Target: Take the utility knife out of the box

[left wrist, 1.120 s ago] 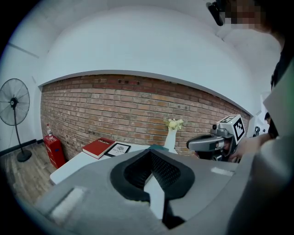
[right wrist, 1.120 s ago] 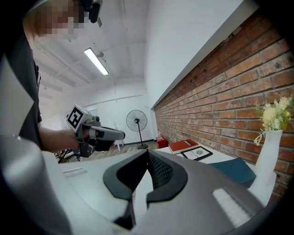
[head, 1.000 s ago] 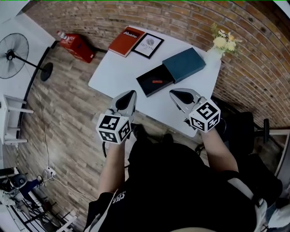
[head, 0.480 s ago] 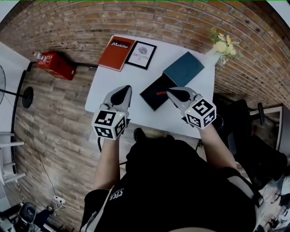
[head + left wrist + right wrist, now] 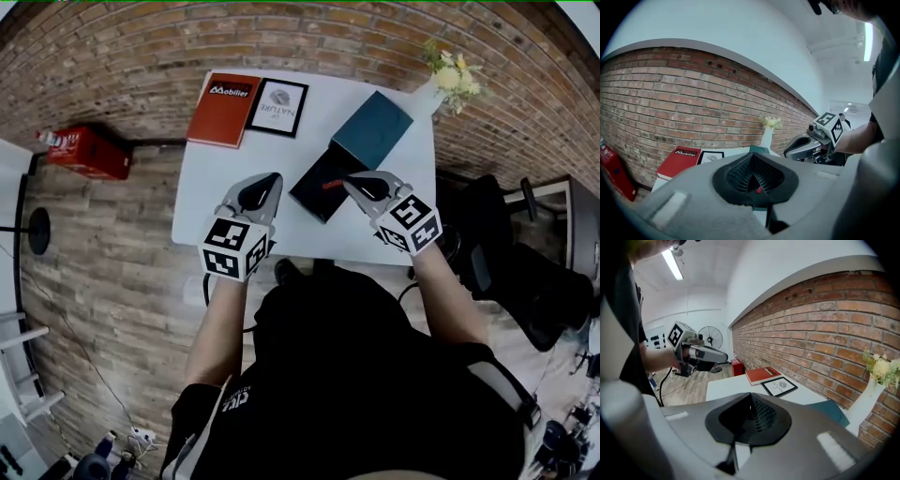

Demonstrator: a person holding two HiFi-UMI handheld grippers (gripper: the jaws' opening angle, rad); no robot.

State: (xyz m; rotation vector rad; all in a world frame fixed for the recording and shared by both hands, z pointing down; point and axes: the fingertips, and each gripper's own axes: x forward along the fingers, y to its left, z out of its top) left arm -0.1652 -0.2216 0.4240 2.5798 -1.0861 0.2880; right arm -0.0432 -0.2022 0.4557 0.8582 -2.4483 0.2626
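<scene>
An open dark box [image 5: 317, 187] lies on the white table [image 5: 216, 169], with its teal lid [image 5: 372, 131] just behind it. In the box lies the red utility knife [image 5: 329, 184]. My left gripper [image 5: 272, 179] is shut and empty, over the table just left of the box. Over the box's right edge, close to the knife, my right gripper [image 5: 348, 179] is also shut and holds nothing. In the left gripper view the jaws [image 5: 753, 161] meet with nothing between them, and it is the same in the right gripper view [image 5: 751, 404].
A red book [image 5: 223, 110] and a framed picture [image 5: 277, 106] lie at the table's far left. A white vase with flowers [image 5: 441, 80] stands at the far right corner. A dark chair [image 5: 511, 253] is to the right, a red object [image 5: 84, 152] on the floor to the left.
Both grippers have moved forward over the table towards the box. The right one now reaches the box's right edge; the left one has come level with the box's left side.
</scene>
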